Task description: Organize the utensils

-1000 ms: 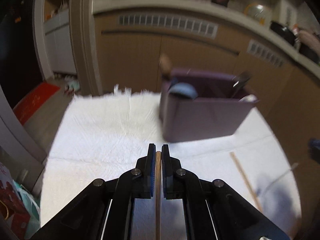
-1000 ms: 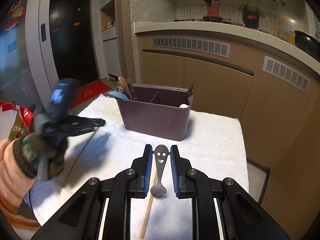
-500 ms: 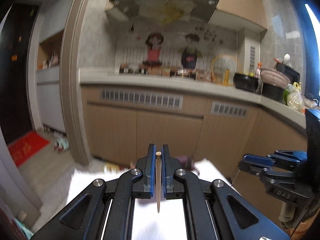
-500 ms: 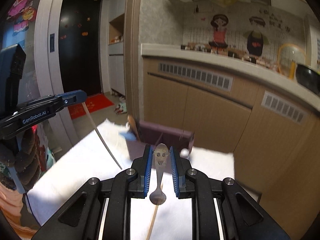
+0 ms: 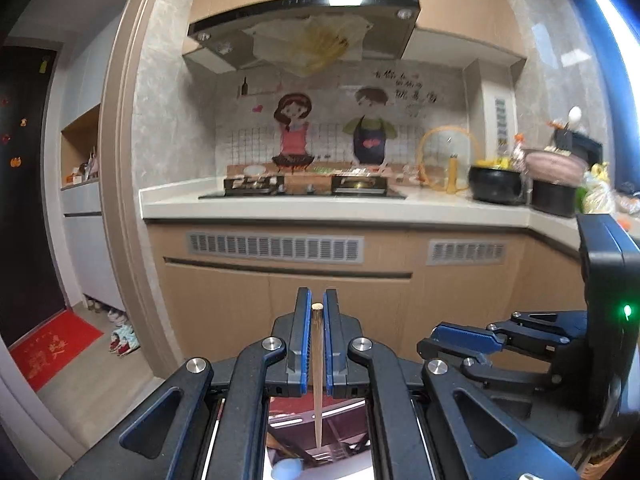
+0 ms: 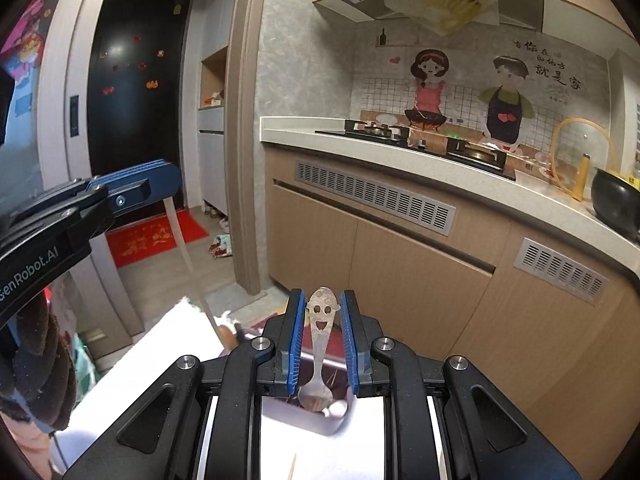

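My left gripper (image 5: pixel 317 307) is shut on a wooden chopstick (image 5: pixel 317 376) that hangs point down over the purple utensil box (image 5: pixel 348 408). The same gripper (image 6: pixel 160 174) and chopstick (image 6: pixel 192 268) show at the left of the right wrist view. My right gripper (image 6: pixel 323 304) is shut on a small metal spoon with a smiley-face handle (image 6: pixel 320 344), bowl down above the purple box (image 6: pixel 312 416). The right gripper also shows in the left wrist view (image 5: pixel 456 336).
The box stands on a white towel-covered table (image 6: pixel 168 356); another chopstick tip (image 6: pixel 293 467) lies on the towel. A kitchen counter with cabinets (image 6: pixel 400 168) runs behind. A red mat (image 6: pixel 152 236) lies on the floor by a dark door.
Both grippers have risen and tilted up from the table, carrying the chopstick and spoon; they now hang over the purple box, and the views look at the kitchen wall.
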The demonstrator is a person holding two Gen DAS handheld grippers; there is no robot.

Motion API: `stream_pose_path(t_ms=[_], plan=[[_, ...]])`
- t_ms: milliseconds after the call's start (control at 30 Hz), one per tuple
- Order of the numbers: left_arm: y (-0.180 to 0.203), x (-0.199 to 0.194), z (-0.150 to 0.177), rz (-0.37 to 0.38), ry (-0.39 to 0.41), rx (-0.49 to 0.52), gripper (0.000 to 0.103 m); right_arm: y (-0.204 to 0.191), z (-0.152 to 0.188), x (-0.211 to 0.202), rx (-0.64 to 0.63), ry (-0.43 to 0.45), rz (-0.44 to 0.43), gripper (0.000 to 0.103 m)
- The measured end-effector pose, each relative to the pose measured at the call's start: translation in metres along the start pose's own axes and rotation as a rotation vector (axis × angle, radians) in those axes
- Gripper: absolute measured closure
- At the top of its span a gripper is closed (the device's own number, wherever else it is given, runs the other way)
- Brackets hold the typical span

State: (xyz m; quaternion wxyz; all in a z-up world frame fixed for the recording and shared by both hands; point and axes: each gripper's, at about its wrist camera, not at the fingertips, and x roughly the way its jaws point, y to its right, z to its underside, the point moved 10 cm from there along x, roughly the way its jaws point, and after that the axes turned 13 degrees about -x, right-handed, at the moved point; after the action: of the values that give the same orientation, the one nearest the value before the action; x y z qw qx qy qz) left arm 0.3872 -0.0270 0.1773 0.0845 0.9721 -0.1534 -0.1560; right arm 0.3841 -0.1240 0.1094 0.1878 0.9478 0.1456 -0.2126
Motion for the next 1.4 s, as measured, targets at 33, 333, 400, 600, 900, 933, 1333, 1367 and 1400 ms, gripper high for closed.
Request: stream_pose_path(t_ms=[33,333,400,600,900,933,1333,1367,1400], plan=[[-0.006,0.012,0.007,-0.014,-0.018,-0.003,0.099,-0.002,0.005,0.012,-0.006,-0.01,0.004,0.084],[-0.058,0.11,0.098,-0.035,-0.265,-0.131,0.099,-0.024,0.073,0.12,0.089,-0.2,-0.128,0.083],[-0.064,0.119,0.118,-0.033,-0.306,-0.152,0.089,-0.028,0.088,0.131,0.133,-0.238,-0.168,0.082],[-0.073,0.1,0.139,-0.012,-0.293,-0.203,0.036,-0.019,0.107,0.119,0.172,-0.217,-0.116,0.047],[-0.068,-0.006,0.173,-0.181,-0.138,-0.126,0.001,-0.019,0.129,0.032,0.221,-0.081,-0.023,0.016],[-0.065,-0.019,0.181,-0.193,-0.137,-0.116,0.001,-0.023,0.133,0.02,0.224,-0.068,-0.016,0.013],[-0.045,-0.11,0.257,-0.302,-0.182,-0.188,0.001,-0.062,0.203,-0.082,0.259,-0.031,0.112,0.003],[-0.042,-0.115,0.26,-0.314,-0.174,-0.174,0.001,-0.064,0.208,-0.088,0.255,-0.032,0.13,0.003],[-0.039,-0.118,0.26,-0.326,-0.166,-0.159,0.001,-0.067,0.212,-0.092,0.252,-0.035,0.139,0.003]])
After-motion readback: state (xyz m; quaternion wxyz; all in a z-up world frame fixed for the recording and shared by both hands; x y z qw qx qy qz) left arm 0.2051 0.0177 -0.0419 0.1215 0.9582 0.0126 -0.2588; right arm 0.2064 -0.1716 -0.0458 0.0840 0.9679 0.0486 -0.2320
